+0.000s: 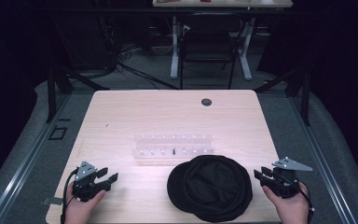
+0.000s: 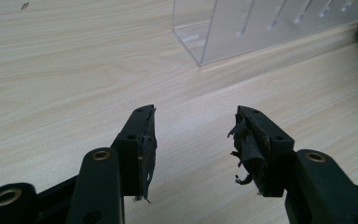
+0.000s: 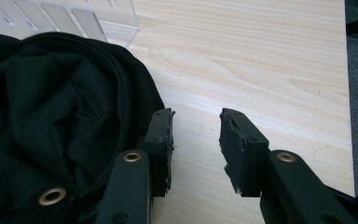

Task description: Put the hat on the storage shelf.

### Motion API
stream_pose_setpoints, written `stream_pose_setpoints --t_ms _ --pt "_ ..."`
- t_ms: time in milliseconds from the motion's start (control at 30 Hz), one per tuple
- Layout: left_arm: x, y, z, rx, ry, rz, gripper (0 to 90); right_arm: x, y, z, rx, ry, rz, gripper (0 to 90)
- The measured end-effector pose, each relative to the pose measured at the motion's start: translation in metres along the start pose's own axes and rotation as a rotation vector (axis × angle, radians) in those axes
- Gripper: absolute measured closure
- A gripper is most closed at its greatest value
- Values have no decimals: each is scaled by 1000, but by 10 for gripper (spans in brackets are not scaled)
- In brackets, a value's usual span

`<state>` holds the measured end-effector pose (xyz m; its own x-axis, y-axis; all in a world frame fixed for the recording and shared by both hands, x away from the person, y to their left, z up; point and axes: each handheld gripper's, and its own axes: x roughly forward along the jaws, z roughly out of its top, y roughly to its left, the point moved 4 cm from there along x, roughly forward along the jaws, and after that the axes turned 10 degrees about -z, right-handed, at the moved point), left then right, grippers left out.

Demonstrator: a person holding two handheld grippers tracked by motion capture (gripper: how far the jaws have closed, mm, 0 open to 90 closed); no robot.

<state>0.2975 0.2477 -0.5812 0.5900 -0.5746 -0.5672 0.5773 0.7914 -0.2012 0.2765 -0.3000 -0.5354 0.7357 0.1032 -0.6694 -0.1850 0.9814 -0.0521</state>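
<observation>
A black cap [image 1: 210, 186] lies upside down on the wooden table [image 1: 168, 116] near its front edge, its hollow facing up. Behind it stands a clear plastic rack [image 1: 173, 148] with rows of small pegs. My left gripper [image 1: 107, 178] rests at the front left of the table, open, with bare wood between its jaws [image 2: 193, 140]; the rack's corner [image 2: 242, 32] is ahead of it. My right gripper [image 1: 260, 176] sits just right of the cap, open and holding nothing [image 3: 196, 140]. The black cap [image 3: 51, 121] lies against the outside of one jaw.
A small dark round grommet [image 1: 206, 101] is set into the table's far side. Beyond the table stand a black chair [image 1: 208, 46] and the legs of another desk. The table's right edge [image 3: 347, 93] runs close to my right gripper.
</observation>
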Motion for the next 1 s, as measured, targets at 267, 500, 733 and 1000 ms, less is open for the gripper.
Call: stream_pose_setpoints --t_ms 267,500,733,1000 --pt "0 0 -1 -5 11 -6 480 -6 4 19 -52 40 26 672" --pt "1 -1 -1 -3 17 -8 480 -4 7 30 -26 160 91 703" --pt "2 -2 -1 -3 18 -9 479 1 8 35 -44 282 133 705" --pt "3 -3 -1 1 21 -12 480 4 12 37 -47 374 170 725"
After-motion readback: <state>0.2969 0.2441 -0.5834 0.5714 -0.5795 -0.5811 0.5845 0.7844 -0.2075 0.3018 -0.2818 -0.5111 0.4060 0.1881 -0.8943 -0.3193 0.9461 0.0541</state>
